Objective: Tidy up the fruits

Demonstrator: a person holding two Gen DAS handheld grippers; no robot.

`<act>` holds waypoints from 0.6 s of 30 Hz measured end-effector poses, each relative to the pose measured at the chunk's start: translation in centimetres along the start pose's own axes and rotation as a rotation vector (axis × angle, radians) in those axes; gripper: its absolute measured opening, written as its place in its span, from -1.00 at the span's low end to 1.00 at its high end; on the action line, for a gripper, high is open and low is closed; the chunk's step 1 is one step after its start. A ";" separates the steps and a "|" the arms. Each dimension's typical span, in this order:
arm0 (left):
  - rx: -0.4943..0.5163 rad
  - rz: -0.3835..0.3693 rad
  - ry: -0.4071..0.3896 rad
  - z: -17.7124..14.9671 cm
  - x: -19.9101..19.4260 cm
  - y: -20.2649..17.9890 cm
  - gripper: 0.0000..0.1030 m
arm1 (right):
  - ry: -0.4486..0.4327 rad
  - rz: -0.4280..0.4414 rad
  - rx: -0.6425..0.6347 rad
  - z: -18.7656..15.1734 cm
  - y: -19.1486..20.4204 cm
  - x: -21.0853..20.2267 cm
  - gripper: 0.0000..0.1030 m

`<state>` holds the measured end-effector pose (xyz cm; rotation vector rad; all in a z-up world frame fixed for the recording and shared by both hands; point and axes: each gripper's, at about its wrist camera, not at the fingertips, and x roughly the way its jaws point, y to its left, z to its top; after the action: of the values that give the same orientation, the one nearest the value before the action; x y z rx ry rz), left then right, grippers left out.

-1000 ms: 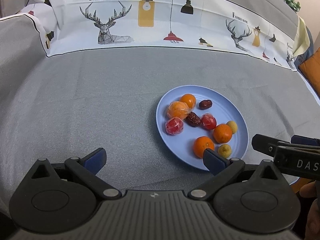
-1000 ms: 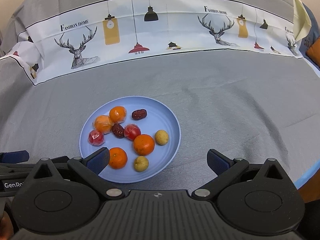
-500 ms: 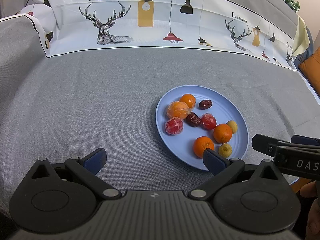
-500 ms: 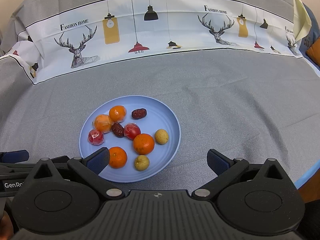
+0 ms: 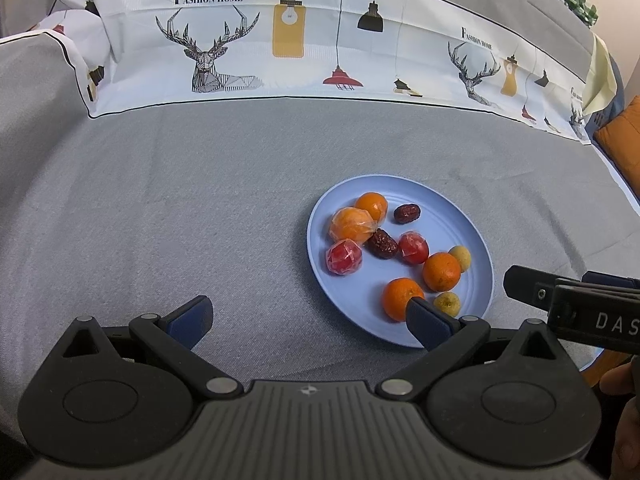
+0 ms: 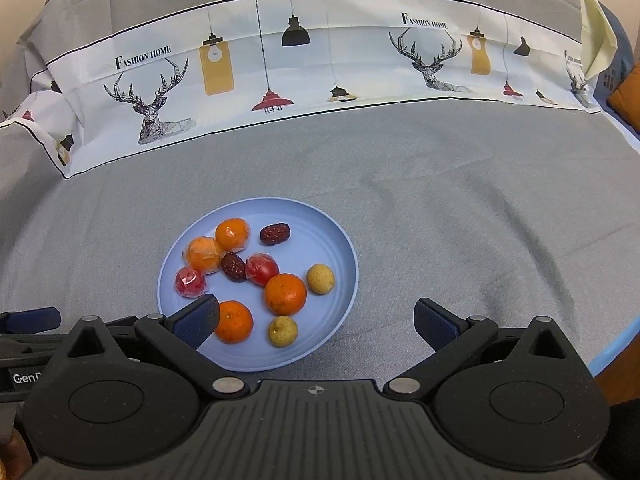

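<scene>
Tablecloth (image 6: pixel 440 208): grey woven cloth, matt. Plate (image 6: pixel 340 248): smooth blue plastic, faint sheen. Wrapped tomatoes (image 6: pixel 262 269): glossy crinkled film. Dates (image 6: pixel 275 233): wrinkled skin.

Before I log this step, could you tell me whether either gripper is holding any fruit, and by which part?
Nothing is held. The left gripper and right gripper are both open and empty; all the fruit lies on the blue plate.

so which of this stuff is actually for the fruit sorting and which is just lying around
For the job: blue plate, oranges, wrapped red fruits, dates, yellow fruits.
Just there: grey cloth, deer-print cloth.
</scene>
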<state>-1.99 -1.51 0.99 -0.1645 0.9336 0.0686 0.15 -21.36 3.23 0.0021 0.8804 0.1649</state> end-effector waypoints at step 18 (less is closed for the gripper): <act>-0.013 -0.025 0.014 0.3 1.0 0.1 0.99 | 0.012 -0.016 0.026 0.1 -0.1 0.4 0.99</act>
<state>-1.18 -1.41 0.34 -0.1885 0.9452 0.0507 0.50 -21.36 3.00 0.0185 0.8941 0.1388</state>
